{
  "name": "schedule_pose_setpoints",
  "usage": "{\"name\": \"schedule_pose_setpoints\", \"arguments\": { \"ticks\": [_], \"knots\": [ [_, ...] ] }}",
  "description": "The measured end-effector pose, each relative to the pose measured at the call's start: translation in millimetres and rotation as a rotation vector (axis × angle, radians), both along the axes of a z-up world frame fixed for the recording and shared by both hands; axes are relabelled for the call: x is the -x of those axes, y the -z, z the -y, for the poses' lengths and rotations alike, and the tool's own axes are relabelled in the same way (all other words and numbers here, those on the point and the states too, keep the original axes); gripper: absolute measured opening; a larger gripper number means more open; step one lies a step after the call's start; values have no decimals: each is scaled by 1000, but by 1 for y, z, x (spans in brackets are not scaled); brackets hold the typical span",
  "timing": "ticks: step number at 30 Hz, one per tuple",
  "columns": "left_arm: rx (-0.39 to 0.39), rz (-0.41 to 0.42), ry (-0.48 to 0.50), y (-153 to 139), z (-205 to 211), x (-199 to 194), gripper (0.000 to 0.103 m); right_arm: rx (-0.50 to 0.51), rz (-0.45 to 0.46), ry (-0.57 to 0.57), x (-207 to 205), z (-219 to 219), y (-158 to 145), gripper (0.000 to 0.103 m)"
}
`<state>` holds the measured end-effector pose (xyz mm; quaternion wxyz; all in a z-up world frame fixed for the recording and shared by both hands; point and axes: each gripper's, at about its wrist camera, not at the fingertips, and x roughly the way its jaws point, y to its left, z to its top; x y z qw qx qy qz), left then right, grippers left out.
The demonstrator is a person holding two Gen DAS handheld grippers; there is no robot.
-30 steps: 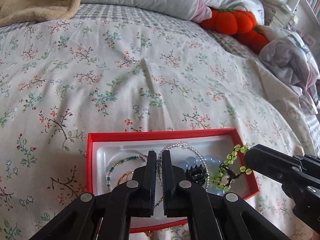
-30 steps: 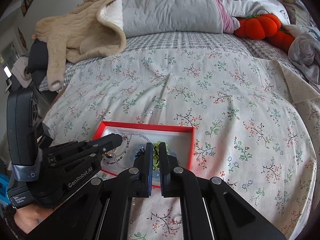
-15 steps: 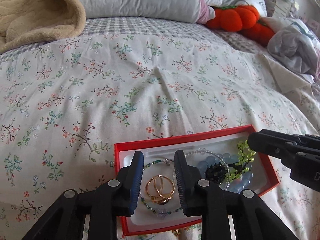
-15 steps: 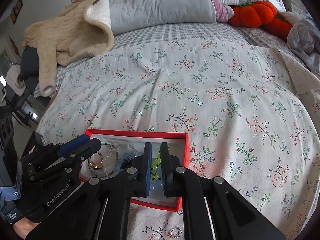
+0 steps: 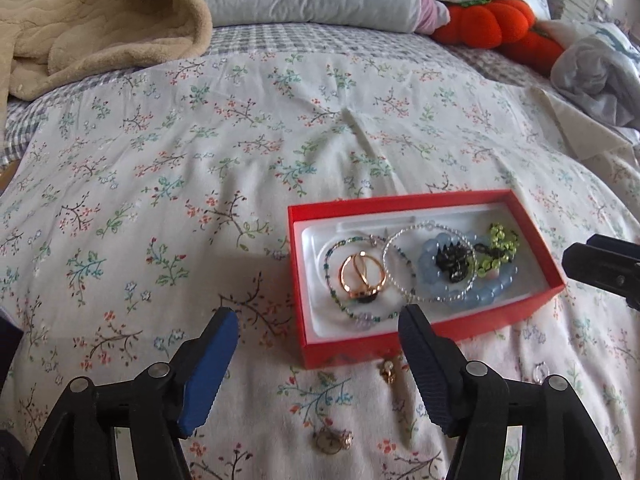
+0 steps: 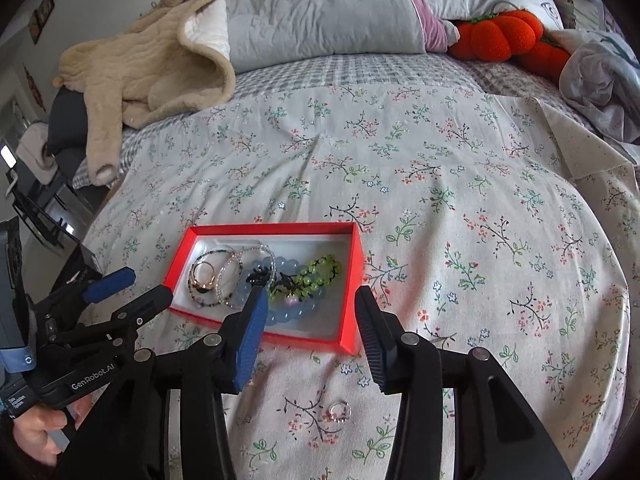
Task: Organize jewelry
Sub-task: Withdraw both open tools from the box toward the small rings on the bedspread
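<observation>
A red box (image 5: 400,202) with a white liner lies on the floral bedspread. In it are gold rings (image 5: 362,276), a clear bead bracelet (image 5: 387,264), a blue bead bracelet (image 5: 492,292), a green bead bracelet (image 5: 502,240) and a black piece (image 5: 452,260). My left gripper (image 5: 318,311) hovers at the box's near left corner, jaws opening, with nothing held. My right gripper (image 6: 310,294) hangs over the near right part of the box (image 6: 272,228), jaws opening and gripping nothing. Loose on the cover lie a gold earring (image 5: 388,372), a round pendant (image 5: 332,440) and a silver ring (image 6: 340,410).
A beige blanket (image 6: 152,64) and grey pillow (image 6: 328,12) lie at the far end, with an orange pumpkin plush (image 6: 504,34) and crumpled clothes (image 6: 600,80) far right. The bed's edge drops away on the left (image 6: 80,208). A person's hand (image 6: 36,432) holds the left gripper (image 6: 151,282).
Both grippers were shut over the box and have opened. Both have drawn back toward the near side, and the left one has shifted left of the box.
</observation>
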<state>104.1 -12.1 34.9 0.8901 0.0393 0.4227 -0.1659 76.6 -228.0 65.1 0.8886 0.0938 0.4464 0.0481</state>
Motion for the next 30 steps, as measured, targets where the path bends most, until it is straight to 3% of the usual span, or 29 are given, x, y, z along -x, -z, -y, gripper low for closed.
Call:
{"name": "schedule_pose_setpoints", "arguments": {
  "ticks": [11,20,27,30],
  "knots": [
    [-6,-33,-26,16,-14,39,84,26,-18,15,49,-3,14,59],
    [-23,-37,-16,47,-19,66,85,59,-59,34,77,-6,51,61],
    [-19,-61,-23,72,-23,65,85,116,-76,21,83,-12,74,61],
    [-36,-25,-8,78,-20,65,94,122,-91,23,81,-11,85,61]
  ]
}}
